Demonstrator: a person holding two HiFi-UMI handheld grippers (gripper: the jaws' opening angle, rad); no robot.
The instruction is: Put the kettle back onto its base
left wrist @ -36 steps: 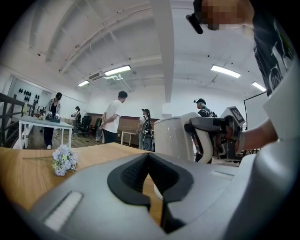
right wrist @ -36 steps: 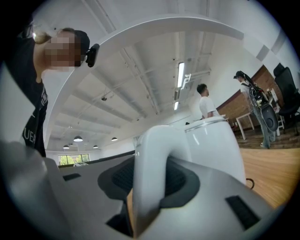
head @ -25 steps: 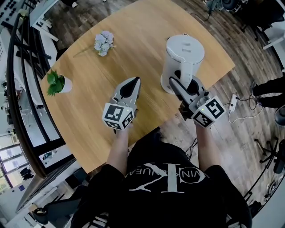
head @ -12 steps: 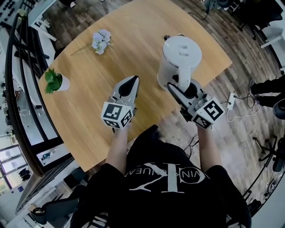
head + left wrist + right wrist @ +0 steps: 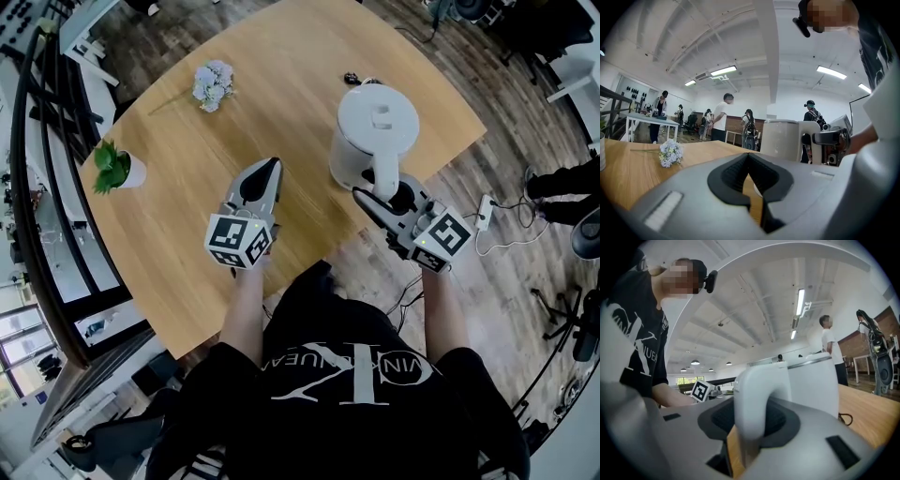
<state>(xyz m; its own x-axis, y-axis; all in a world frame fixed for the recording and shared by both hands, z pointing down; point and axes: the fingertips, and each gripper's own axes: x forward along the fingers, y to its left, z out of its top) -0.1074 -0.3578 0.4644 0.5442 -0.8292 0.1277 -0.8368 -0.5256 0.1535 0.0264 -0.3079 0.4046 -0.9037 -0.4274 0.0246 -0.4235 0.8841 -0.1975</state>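
Kettle [image 5: 377,120] is a bit further in from the table [image 5: 300,56] edge than a second ago. Right gripper [image 5: 375,194] points level, clamped on its handle [image 5: 384,173]. Left gripper [image 5: 268,169] has drifted slightly left, jaws together and empty above the wood. Flowers [image 5: 212,84] and plant [image 5: 114,169] lie beyond.

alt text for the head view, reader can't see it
Seen from above, the right gripper clamps the handle of a white kettle near the right edge of a wooden table. The left gripper, shut and empty, hovers beside it; a potted plant and a flower bunch sit farther left.
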